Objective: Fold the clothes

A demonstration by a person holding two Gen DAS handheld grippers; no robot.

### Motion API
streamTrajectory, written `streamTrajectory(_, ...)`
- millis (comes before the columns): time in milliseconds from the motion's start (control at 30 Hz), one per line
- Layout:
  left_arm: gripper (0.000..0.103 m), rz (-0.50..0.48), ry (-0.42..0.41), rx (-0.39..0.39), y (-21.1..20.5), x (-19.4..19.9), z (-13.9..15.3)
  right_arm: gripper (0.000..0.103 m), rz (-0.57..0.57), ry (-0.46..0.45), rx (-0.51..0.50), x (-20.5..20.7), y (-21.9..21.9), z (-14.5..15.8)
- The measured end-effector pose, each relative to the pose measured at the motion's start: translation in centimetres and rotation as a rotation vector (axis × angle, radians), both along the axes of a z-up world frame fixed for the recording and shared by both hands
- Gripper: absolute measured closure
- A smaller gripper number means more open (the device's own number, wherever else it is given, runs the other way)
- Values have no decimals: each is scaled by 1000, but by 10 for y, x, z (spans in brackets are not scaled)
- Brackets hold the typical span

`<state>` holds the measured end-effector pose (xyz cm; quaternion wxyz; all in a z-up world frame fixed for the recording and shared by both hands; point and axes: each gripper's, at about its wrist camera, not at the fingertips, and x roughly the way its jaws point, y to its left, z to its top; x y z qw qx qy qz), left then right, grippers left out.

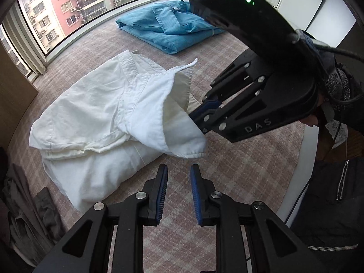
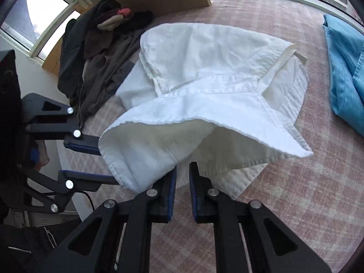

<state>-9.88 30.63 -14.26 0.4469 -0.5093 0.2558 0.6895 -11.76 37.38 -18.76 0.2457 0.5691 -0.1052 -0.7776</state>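
- My left tongs: fingers parted with a clear gap between the blue pads, gripping nothing. They hover over the plaid bed cover, just short of the near hem of the white garment. In the right wrist view these tongs enter from the left, their fingers spread, with the hanging fold of cloth in front of their tips; I cannot tell whether they touch it.
- My right tongs: a narrow gap shows between the pads, and the raised white cloth drapes over the left finger. In the left wrist view the tongs reach into the lifted flap, tips hidden by the fabric. I cannot tell whether they pinch the cloth or only carry it.
- White garment: crumpled, partly doubled over itself, resting mid-bed, with one hemmed edge lifted clear of the cover and opening like a pouch; seams and a thin tie string are visible.
- Blue garment: folded, lying well apart from the white one, near the window.
- Dark clothes: piled at the bed's edge, touching the white garment's far side.
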Motion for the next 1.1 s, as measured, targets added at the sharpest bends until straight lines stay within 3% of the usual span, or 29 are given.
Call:
streamTrajectory(100,84,-26,-26,21,4,7,-1,91,25,-65,-9,0,-6,-13)
streamTrajectory(233,84,-61,-60,50,9,17,-2,91,44,-112,62,25,6,-18)
streamTrajectory(400,84,-76,-113,74,12,25,-11,91,-108,-8,81,32,41,18)
streamTrajectory(467,84,-60,-123,86,6,24,-10,91,-113,24,45,27,35,28)
streamTrajectory(633,84,-36,-82,78,-18,12,7,91,-80,51,9,10,9,33)
streamTrajectory(767,84,-16,7,66,-29,-12,26,91,20,-113,150,16,-7,-14)
streamTrajectory(833,84,9,58,67,-28,-28,32,91,41,-151,216,31,-3,-21)
streamTrajectory(900,84,10,76,83,-18,-40,31,91,-3,-131,183,37,11,-3)
streamTrajectory(967,84,-8,99,83,-3,-48,24,91,-70,-52,179,34,24,28)
streamTrajectory(1100,84,-101,53,52,22,-42,-5,91,-178,108,210,19,38,75)
